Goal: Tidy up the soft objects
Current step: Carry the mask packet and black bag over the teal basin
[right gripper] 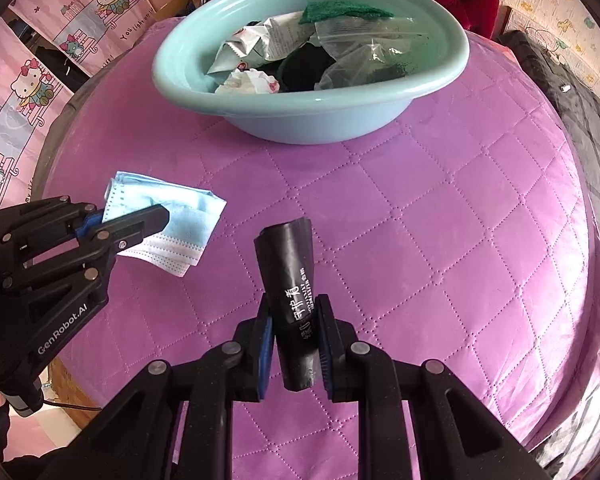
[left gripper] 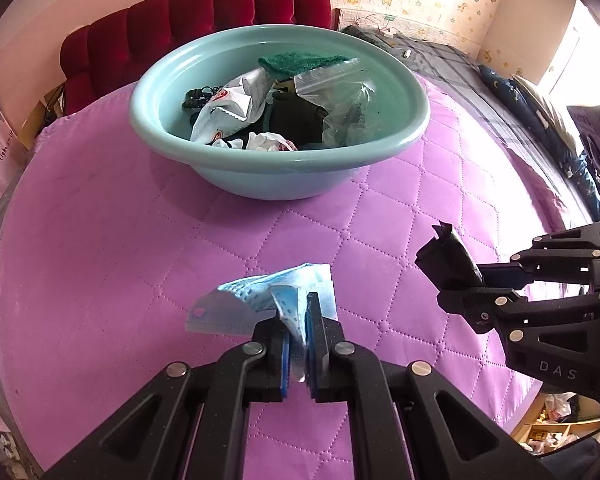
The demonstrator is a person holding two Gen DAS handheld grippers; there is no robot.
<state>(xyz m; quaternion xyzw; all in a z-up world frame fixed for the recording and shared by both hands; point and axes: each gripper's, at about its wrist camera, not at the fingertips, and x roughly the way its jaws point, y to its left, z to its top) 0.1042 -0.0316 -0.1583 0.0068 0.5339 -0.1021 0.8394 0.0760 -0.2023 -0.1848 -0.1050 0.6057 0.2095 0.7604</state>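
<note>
My left gripper is shut on a crumpled blue face mask and holds it above the purple quilted mat. It also shows in the right wrist view with the mask. My right gripper is shut on a black roll of plastic bags with white print. The roll also shows in the left wrist view. A teal basin stands farther back on the mat and holds several soft items: white wrappers, a clear zip bag, a green cloth and dark pieces. The basin also shows in the right wrist view.
A red velvet headboard stands behind the basin. A dark checked blanket lies at the right of the mat. Pink cartoon wall covering is on the left. The mat spreads between the grippers and the basin.
</note>
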